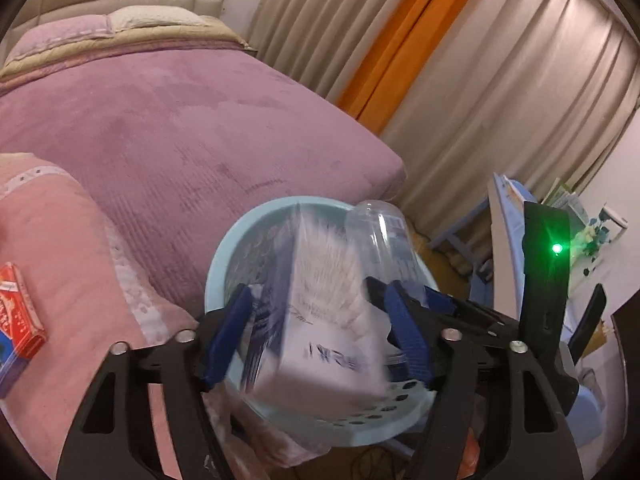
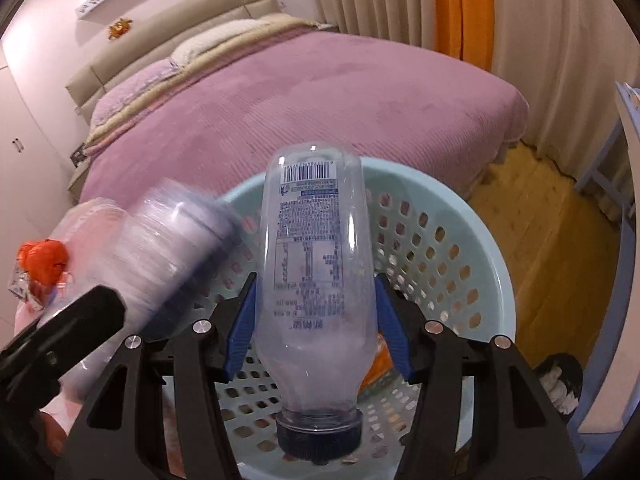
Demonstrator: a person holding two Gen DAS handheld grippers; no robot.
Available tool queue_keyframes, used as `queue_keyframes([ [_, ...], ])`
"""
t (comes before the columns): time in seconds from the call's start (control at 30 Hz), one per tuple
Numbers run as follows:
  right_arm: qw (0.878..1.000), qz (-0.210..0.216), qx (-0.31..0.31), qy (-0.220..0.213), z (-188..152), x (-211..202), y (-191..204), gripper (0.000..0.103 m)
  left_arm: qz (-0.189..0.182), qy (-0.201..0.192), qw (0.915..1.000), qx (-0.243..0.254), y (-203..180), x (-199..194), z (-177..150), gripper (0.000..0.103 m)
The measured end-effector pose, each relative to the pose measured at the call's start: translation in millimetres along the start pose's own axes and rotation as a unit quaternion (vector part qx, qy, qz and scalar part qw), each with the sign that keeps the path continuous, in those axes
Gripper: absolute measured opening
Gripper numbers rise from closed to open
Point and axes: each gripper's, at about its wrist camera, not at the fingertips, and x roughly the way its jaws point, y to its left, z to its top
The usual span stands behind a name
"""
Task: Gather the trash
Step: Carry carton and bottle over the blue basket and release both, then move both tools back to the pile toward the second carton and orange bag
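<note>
**Both loads over the basket**

Right gripper (image 2: 314,322): fingers clamped on clear bottle (image 2: 314,256), cap end down, inside the rim of the pale blue perforated basket (image 2: 486,248). Left gripper (image 1: 316,336): blurred tissue box (image 1: 320,320) sits between its fingers over the same basket; can't tell if gripped or released. Red carton (image 1: 20,312) on pink bedding at left. Purple bed (image 1: 192,128) edge just behind the basket, wood floor (image 2: 548,240) open to the right, curtains (image 1: 500,92) beyond.

Left wrist view: rides behind blue-padded black fingers, angled downward, close above a pale blue perforated plastic basket (image 1: 224,264). Right wrist view: same mounting, steeper downward, close over that basket (image 2: 472,240). Shared: basket, purple-covered bed (image 1: 180,120) (image 2: 320,96), beige and orange curtains (image 1: 500,80) (image 2: 460,0).
</note>
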Motion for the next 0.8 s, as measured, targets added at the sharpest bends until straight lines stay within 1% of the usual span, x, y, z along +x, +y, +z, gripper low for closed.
queue_keyframes([
  [0.03,1.0,-0.008,0.001,0.004,0,3,-3,0.056,0.001,-0.001,1.0,0.0,3,-2,-2,0.071],
  [0.1,1.0,-0.007,0.004,0.005,-2,9,-7,0.059,0.005,-0.001,1.0,0.0,6,-1,1,0.071],
  [0.23,1.0,-0.013,0.003,-0.008,-13,5,-7,0.06,0.011,-0.019,0.9997,-0.006,15,-25,-5,0.071],
  [0.33,1.0,0.002,-0.004,-0.019,-16,-1,-4,0.06,0.019,-0.029,0.9993,-0.01,25,-40,-8,0.071],
  [0.43,0.999,0.018,-0.02,-0.036,-17,-17,12,0.063,0.031,-0.049,0.9982,-0.018,35,-66,-12,0.071],
  [0.57,0.996,0.039,-0.044,-0.067,-16,-41,47,0.064,0.053,-0.075,0.9954,-0.026,44,-101,-18,0.071],
  [0.63,0.993,0.06,-0.061,-0.082,-19,-54,68,0.065,0.066,-0.091,0.9932,-0.031,51,-119,-19,0.071],
  [0.73,0.989,0.078,-0.083,-0.096,-23,-67,94,0.066,0.093,-0.116,0.9881,-0.038,62,-146,-22,0.071],
  [0.8,0.984,0.096,-0.102,-0.106,-27,-75,118,0.067,0.121,-0.132,0.9829,-0.044,74,-166,-23,0.071],
])
